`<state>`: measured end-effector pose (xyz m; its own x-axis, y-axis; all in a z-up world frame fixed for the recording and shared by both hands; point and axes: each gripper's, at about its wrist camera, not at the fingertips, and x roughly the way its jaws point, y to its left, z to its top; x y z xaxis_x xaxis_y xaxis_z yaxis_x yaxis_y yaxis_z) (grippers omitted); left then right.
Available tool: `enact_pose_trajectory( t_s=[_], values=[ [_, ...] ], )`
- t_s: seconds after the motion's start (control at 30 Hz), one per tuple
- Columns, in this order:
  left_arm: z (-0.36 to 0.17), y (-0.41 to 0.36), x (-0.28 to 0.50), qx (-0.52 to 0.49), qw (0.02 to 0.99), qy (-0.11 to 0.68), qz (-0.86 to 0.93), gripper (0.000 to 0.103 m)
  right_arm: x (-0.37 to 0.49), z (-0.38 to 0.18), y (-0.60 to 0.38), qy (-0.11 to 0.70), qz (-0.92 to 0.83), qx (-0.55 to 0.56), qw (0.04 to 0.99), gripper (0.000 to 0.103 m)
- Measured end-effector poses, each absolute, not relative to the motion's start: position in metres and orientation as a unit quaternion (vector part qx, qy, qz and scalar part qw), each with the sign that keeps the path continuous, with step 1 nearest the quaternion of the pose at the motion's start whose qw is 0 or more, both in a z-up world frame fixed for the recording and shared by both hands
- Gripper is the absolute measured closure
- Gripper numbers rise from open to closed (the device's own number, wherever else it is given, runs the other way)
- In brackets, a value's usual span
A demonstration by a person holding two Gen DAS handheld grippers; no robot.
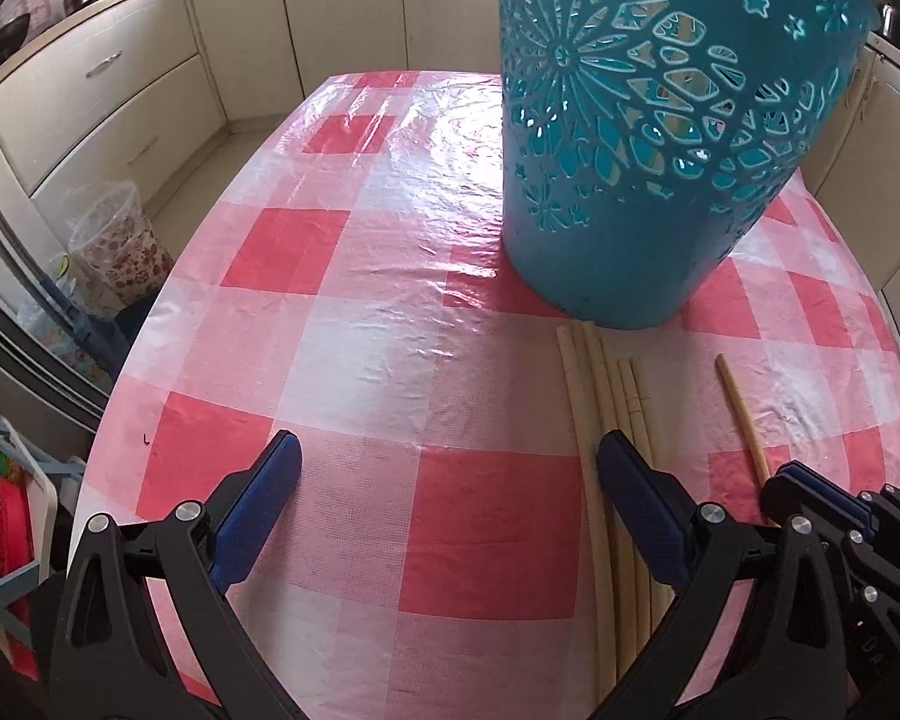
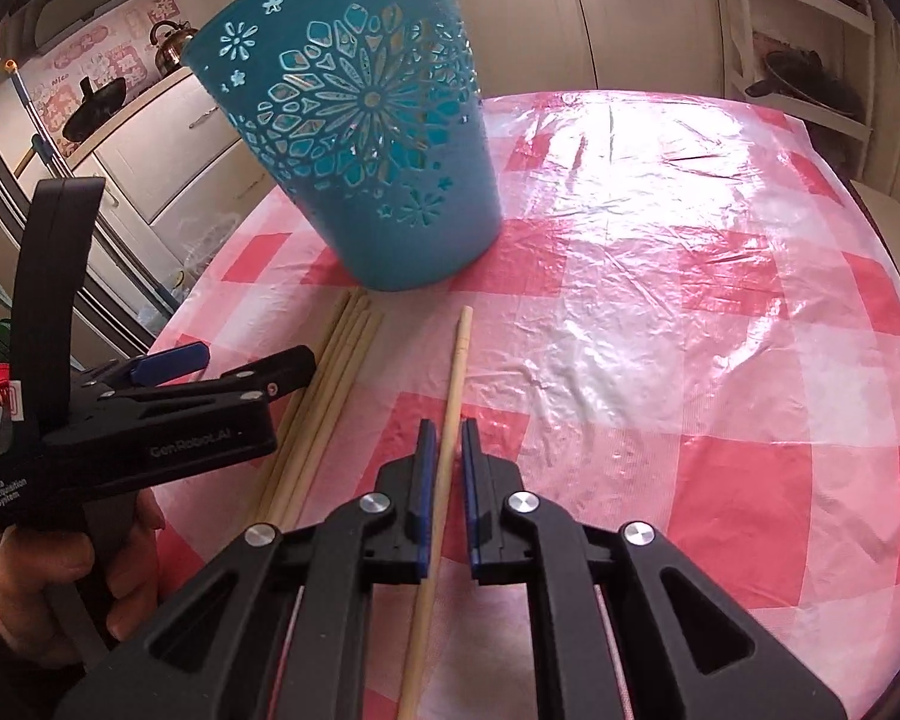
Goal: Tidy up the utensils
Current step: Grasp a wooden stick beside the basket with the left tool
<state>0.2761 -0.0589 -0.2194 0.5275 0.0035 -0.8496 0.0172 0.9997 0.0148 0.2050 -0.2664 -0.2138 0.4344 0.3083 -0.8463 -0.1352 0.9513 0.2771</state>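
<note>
One chopstick (image 2: 450,420) is straddled, ungripped, by the narrowly parted right gripper (image 2: 448,450); the left gripper (image 1: 450,468) is held wide apart; nothing is seen placed in the basket (image 2: 378,156).

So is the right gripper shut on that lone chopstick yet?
Not yet. The right gripper straddles the single chopstick, with gaps visible beside both pads.

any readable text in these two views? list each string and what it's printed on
"GenRobot.AI": side of the left gripper body, right wrist view.
"Data Acquisition System": small print lower on that same body.
Embossed letters on the right gripper body, left wrist view: too blurred to read.
Pink wall stickers behind the kettle: lettering too small to read.
Teal basket: cut-out patterns only, no text.
</note>
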Motion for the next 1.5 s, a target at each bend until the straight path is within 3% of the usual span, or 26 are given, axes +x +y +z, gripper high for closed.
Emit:
enact_pose_trajectory(
  t_s=[0.23,0.43,0.8,0.9,1.03,1.17,1.3,1.5],
  values=[
    [-0.218,-0.060,0.282,0.015,0.874,0.486,0.006,0.009,0.204,-0.213,-0.268,0.518,0.134,0.091,0.840,0.094],
    [-0.216,-0.064,0.285,0.034,0.879,0.472,-0.051,0.022,0.206,-0.215,-0.266,0.518,0.134,0.094,0.840,0.093],
    [-0.212,-0.050,0.281,0.102,0.870,0.471,-0.100,0.023,0.207,-0.214,-0.260,0.516,0.140,0.091,0.840,0.083],
    [-0.211,-0.052,0.286,0.083,0.870,0.472,-0.115,0.037,0.207,-0.214,-0.260,0.515,0.140,0.091,0.841,0.082],
    [-0.210,-0.066,0.286,0.088,0.867,0.463,-0.164,0.064,0.207,-0.214,-0.259,0.515,0.141,0.091,0.840,0.082],
    [-0.209,-0.073,0.279,0.109,0.855,0.457,-0.220,0.080,0.208,-0.214,-0.260,0.516,0.143,0.094,0.839,0.081],
    [-0.209,-0.073,0.270,0.141,0.836,0.446,-0.285,0.088,0.209,-0.214,-0.261,0.516,0.146,0.098,0.838,0.078],
    [-0.206,-0.073,0.256,0.199,0.814,0.446,-0.314,0.089,0.209,-0.213,-0.261,0.516,0.147,0.099,0.838,0.077]
  ],
)
